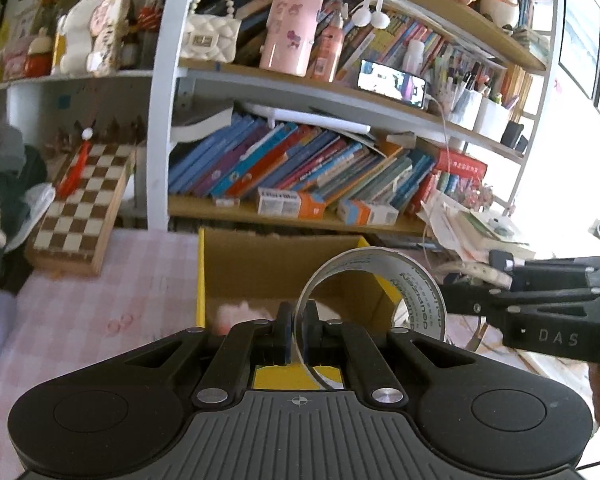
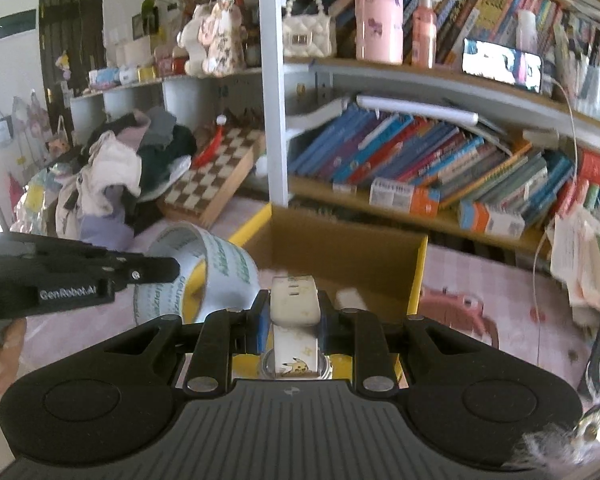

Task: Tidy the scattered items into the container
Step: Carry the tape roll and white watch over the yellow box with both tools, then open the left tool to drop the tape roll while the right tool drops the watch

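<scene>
Cardboard box [image 2: 340, 248] holds pink item [image 1: 240, 314], white piece [image 2: 350, 296].

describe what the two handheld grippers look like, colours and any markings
Both are matte black plastic with ribbed grey bases, round side discs, silver pivot bolts and blue finger pads. The left gripper reads "GenRobot.AI" on its side; the right gripper shows "DAS". No sleeves visible.

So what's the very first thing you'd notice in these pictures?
Probably the big roll of tape, pinched by its wall in the left gripper just above the open cardboard box. Next, the right gripper holds a white watch with a cartoon strap in front of the same box. Behind both is a crowded bookshelf of leaning colourful books.
</scene>
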`<act>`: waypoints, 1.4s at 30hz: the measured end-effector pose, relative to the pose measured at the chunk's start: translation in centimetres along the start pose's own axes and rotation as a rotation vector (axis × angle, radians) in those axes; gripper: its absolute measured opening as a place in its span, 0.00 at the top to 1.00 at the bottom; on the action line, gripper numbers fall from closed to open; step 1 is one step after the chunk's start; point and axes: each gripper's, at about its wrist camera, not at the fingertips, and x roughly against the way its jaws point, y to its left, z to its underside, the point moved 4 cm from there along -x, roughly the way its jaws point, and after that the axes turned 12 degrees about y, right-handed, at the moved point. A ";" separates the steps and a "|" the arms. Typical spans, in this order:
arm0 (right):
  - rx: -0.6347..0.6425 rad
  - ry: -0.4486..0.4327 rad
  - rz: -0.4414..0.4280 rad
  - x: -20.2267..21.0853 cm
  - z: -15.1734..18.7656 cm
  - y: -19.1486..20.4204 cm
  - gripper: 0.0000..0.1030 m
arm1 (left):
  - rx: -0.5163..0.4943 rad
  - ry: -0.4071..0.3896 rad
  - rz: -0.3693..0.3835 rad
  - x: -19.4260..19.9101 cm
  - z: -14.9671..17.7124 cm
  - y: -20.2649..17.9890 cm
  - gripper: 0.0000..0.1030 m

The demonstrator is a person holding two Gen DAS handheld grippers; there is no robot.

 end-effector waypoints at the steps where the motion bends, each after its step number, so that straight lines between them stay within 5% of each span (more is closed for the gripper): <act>1: 0.009 -0.008 0.002 -0.4 -0.7 -0.3 0.80 | -0.004 0.000 -0.008 -0.6 -0.6 0.0 0.97; 22: 0.166 0.177 -0.017 -16.9 -6.6 -6.2 0.79 | -0.016 0.186 -0.218 -13.9 -6.7 2.3 0.96; 39: 0.195 0.257 -0.083 -22.1 -7.1 -8.4 0.79 | -0.049 0.315 -0.316 -19.1 -7.3 3.3 0.95; 42: 0.197 0.261 -0.091 -22.4 -7.0 -8.4 0.79 | -0.064 0.336 -0.325 -19.5 -7.5 3.0 0.88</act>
